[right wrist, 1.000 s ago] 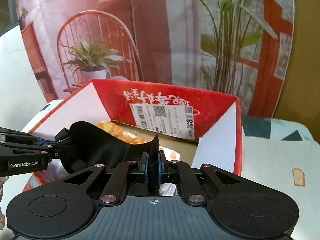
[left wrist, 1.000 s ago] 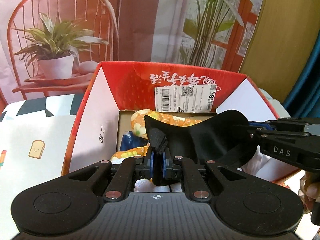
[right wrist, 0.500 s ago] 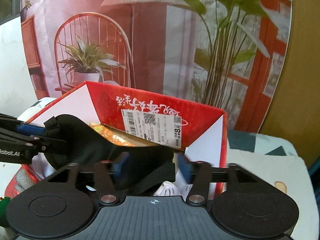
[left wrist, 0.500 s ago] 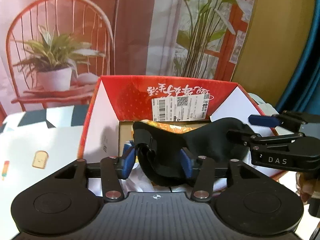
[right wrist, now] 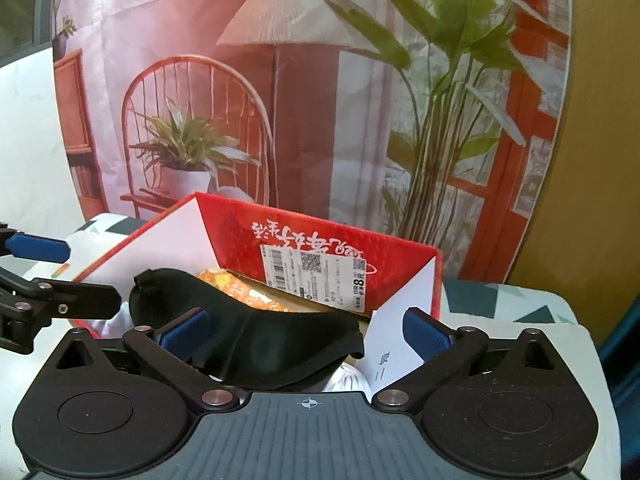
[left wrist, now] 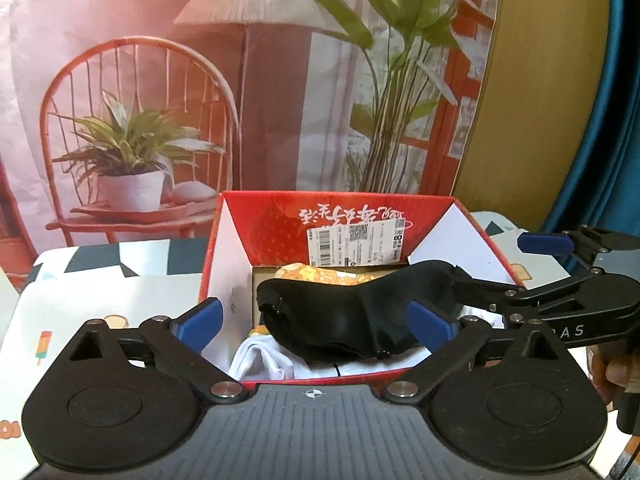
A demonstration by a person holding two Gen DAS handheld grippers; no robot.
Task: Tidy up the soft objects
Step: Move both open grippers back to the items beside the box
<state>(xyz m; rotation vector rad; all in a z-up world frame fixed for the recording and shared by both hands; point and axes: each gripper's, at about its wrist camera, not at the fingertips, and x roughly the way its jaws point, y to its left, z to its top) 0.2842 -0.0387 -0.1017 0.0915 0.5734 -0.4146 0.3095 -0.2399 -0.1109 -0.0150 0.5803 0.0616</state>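
A black eye mask (left wrist: pixel 340 316) lies loose on top of the soft things in the red cardboard box (left wrist: pixel 280 232). My left gripper (left wrist: pixel 314 322) hangs just above the box's near edge with its jaws opening wide. The mask lies between its blue pads and neither presses on it. In the right wrist view my right gripper (right wrist: pixel 306 332) also has its jaws opening, and the mask (right wrist: pixel 272 344) rests below and between them. Each gripper shows in the other's view: the right gripper (left wrist: pixel 516 268) at the box's right side, the left gripper (right wrist: pixel 60 274) at its left.
In the box (right wrist: pixel 240 216) under the mask lie an orange flowered cloth (left wrist: pixel 320 274) and white cloth (left wrist: pixel 272 360). The box stands on a patterned tablecloth (left wrist: pixel 100 300). A printed backdrop (left wrist: pixel 280 80) rises right behind it. A person's hand (left wrist: pixel 612 368) shows at the right edge.
Both grippers were shut on the ends of the black mask; they have let go and opened wide. The mask has dropped into the box, and both grippers have pulled up and back.
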